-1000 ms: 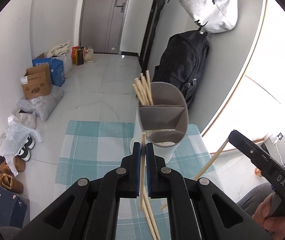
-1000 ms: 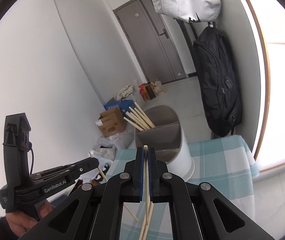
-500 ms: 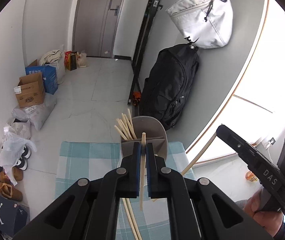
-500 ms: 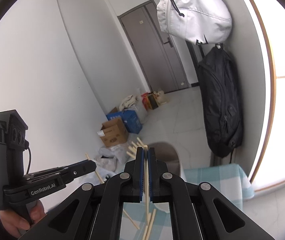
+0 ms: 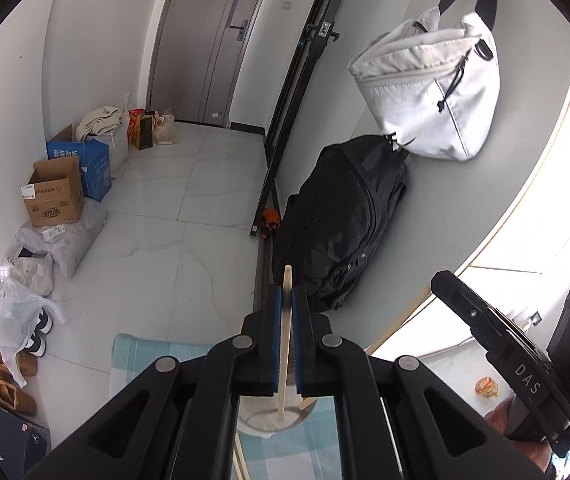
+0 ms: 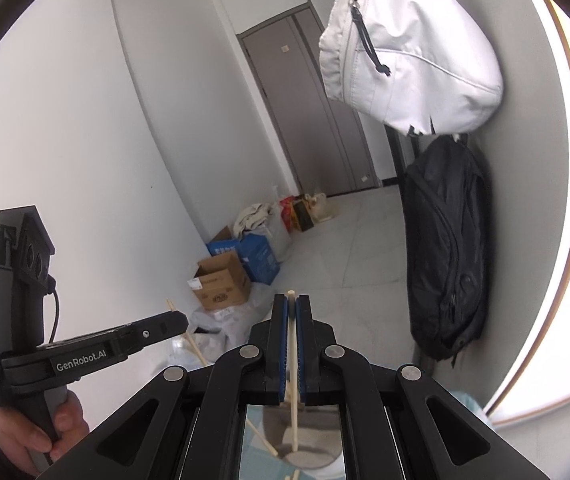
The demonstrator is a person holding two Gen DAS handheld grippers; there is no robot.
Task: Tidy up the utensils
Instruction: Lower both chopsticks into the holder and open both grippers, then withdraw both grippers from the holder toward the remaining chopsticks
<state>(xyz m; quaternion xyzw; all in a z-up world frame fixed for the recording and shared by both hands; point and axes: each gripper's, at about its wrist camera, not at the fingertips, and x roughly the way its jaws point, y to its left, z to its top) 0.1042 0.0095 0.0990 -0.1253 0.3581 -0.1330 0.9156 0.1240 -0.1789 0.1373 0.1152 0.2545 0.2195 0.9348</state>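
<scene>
- The left gripper [image 5: 288,300] is closed on one wooden chopstick [image 5: 284,356] at the lower centre of the left wrist view; the stick stands almost upright between the blue pads [image 5: 272,336], its tip a little above them.
- The lower end of this chopstick hangs over the utensil holder [image 5: 263,420], seen only partly, low in the frame, behind the gripper's black frame.
- The right gripper [image 6: 291,312] is also closed on a pale chopstick [image 6: 293,384], at the lower centre of the right wrist view, and its lower end reaches down towards the holder's opening.
- Both grippers point downward, side by side; each shows at the edge of the other's view, gripped by a hand [image 6: 41,436].
- More chopsticks lie on the checked cloth [image 5: 141,354] at the bottom of the frame.
- A black backpack [image 5: 337,224] and a white bag [image 5: 429,92] are in the upper right, against the wall.
</scene>
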